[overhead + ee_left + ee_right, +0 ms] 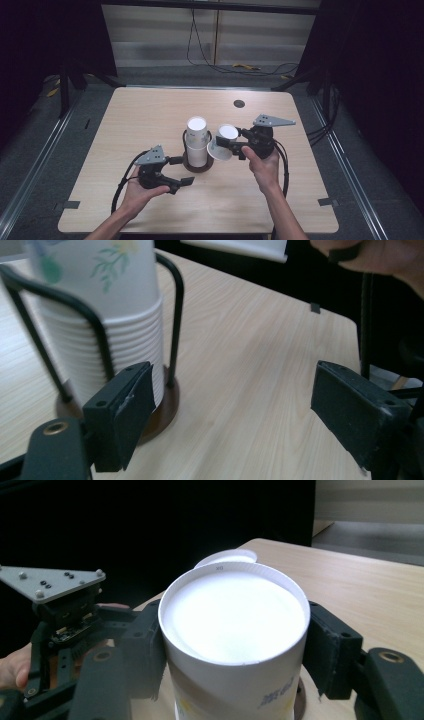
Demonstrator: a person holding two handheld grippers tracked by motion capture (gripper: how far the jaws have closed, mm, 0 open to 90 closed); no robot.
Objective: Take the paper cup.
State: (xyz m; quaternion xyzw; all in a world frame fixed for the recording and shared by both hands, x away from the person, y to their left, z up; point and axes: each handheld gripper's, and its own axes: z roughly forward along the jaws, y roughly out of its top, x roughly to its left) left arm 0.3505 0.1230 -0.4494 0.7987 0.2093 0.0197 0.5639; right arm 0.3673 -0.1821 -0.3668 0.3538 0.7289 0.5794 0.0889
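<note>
On the table, centre: stack (pixel 197 141) of paper cups upside down in a wire holder (pixel 197 165) with a round brown base.
Right claw (pixel 226 145): clamped on one cup (pixel 223 141), a pad on each side of its wall, as the right gripper view shows.
Cup: off the table, tilted, just right of the stack and near its top; white bottom faces up and left in the high view.
Left claw (pixel 182 170): wide, nothing between the pads, near side of the holder, just beside the base.
Table (pixel 150 115): otherwise bare, apart from a small dark disc (pixel 239 103) far right.
Progress: one cup appears to be separated from the stack and carried.
Left to do: judging by the pose, the cup has yet to be set anywhere; whether it goes on the table or onto the stack I cannot tell.
</note>
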